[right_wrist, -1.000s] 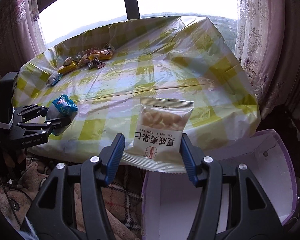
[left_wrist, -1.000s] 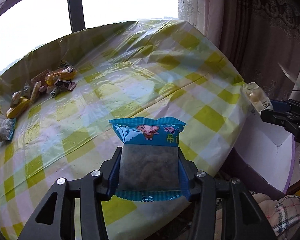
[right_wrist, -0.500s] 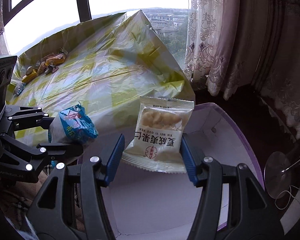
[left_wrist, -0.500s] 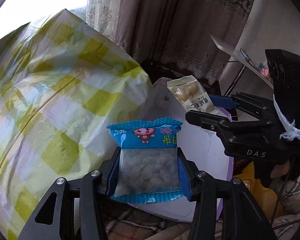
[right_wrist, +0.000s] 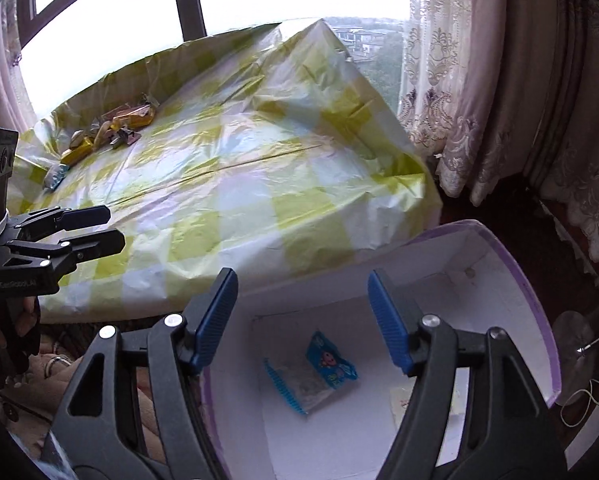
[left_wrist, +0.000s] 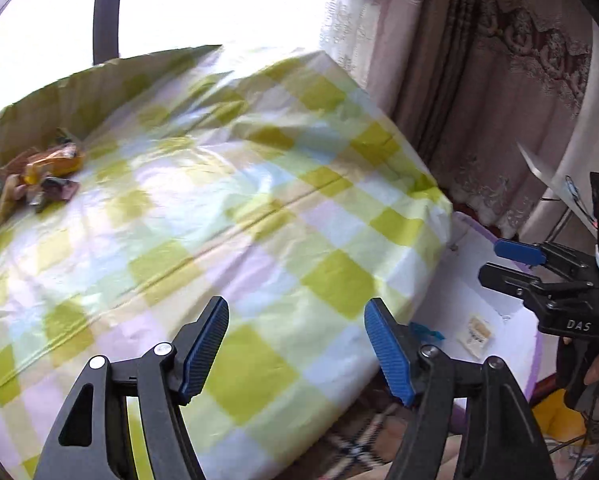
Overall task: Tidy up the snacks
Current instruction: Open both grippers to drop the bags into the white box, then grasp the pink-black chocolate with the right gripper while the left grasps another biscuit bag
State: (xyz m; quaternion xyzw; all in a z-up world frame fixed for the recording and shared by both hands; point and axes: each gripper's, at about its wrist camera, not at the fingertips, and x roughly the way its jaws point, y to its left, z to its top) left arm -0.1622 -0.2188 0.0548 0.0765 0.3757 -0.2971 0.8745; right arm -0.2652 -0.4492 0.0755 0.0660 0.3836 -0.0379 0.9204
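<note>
Now both grippers are opening with nothing between their fingers: the left gripper (left_wrist: 295, 344) is hanging over the near edge of the table (left_wrist: 227, 216), and the right gripper (right_wrist: 303, 316) is hanging over the white box (right_wrist: 499, 264) on the right. Down in the box the blue snack bag (right_wrist: 319, 372) and the pale snack bag (left_wrist: 477, 334) are lying flat, while the pile of snacks (right_wrist: 107, 132) is waiting at the far left of the table. Those little packs are looking light, crinkly and slippery, so pinching one gently across its flat middle is probably working best.
</note>
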